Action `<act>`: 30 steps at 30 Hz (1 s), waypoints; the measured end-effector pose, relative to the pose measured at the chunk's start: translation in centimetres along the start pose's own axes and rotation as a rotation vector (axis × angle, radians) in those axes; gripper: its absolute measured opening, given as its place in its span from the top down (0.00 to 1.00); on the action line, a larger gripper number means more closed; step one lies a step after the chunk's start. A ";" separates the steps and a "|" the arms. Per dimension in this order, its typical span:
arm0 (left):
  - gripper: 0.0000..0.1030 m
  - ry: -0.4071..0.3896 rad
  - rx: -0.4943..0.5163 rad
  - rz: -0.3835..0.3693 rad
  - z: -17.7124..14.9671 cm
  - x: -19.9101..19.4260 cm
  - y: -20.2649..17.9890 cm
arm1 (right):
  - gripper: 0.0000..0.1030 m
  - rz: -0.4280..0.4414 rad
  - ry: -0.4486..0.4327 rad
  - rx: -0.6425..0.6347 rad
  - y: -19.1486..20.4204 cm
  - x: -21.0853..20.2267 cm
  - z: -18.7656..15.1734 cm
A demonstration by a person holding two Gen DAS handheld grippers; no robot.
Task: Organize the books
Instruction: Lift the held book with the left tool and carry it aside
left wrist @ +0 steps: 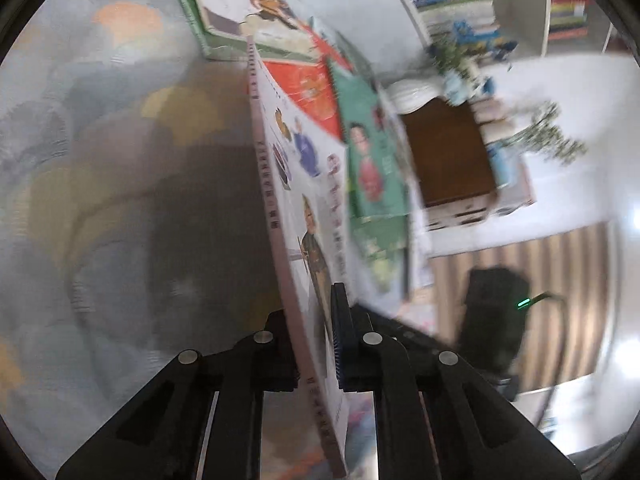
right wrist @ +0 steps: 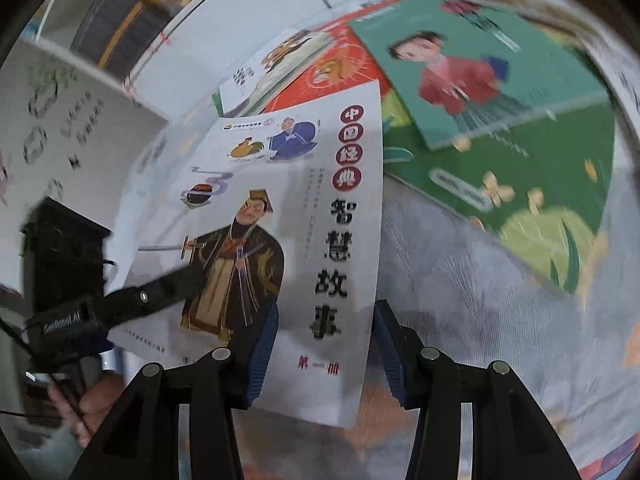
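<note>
My left tool (left wrist: 316,336) pinching thin white book (right wrist: 280,216) titled 中国经典智慧故事, glossy cover, my right tool (right wrist: 324,344) spread wide, holding nothing

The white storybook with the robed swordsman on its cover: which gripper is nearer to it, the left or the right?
Left. The left gripper is shut on the white storybook, clamping its lower edge. The right gripper is open, its fingers spread in front of the cover without gripping it.
</note>
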State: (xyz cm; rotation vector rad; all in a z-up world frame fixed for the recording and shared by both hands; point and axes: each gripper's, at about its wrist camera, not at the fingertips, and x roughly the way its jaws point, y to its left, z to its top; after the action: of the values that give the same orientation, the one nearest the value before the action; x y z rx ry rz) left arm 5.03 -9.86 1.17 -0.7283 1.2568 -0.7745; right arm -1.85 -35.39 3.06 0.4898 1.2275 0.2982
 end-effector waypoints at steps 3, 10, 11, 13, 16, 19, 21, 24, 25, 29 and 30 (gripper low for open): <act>0.91 0.002 -0.051 -0.094 0.7 -0.2 0.2 | 0.36 0.078 -0.014 0.067 -1.0 -1.0 -0.5; 0.91 -0.014 -0.192 -0.236 1.1 -0.7 2.1 | 0.34 0.323 0.001 0.256 -3.4 -0.4 -1.4; 0.91 -0.016 -0.201 -0.241 1.1 -0.8 2.2 | 0.34 0.366 0.011 0.284 -3.3 0.0 -1.5; 0.91 -0.016 -0.224 -0.257 1.1 -1.1 2.5 | 0.44 0.417 0.021 0.302 -3.0 0.9 -1.1; 0.92 -0.035 -0.207 -0.223 1.2 -1.8 2.5 | 0.61 0.452 0.028 0.305 -2.2 1.6 -0.6; 0.92 -0.048 -0.124 -0.128 1.3 -3.2 2.3 | 0.71 0.415 0.021 0.235 -1.0 0.9 -0.1; 0.92 -0.060 -0.037 -0.052 1.1 -4.1 1.3 | 0.72 0.338 0.004 0.128 1.0 0.1 0.8; 0.91 -0.110 0.010 -0.023 1.3 -6.1 0.7 | 0.72 0.215 -0.023 -0.078 5.6 -1.1 2.1; 0.91 -0.142 0.015 -0.021 1.4 -7.3 0.7 | 0.72 0.200 -0.029 -0.126 6.9 -1.4 2.4; 0.91 -0.270 0.039 -0.004 2.2 -11.8 0.7 | 0.72 0.204 -0.052 -0.285 13.0 -1.3 5.1; 0.91 -0.299 0.044 0.011 2.7 -13.0 0.9 | 0.72 0.210 -0.054 -0.312 14.3 -1.0 5.7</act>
State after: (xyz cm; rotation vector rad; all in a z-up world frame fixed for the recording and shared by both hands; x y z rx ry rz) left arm 6.02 1.65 7.84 -0.7693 0.9701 -0.6549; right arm 3.84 -24.70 12.56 0.3529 1.0547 0.6406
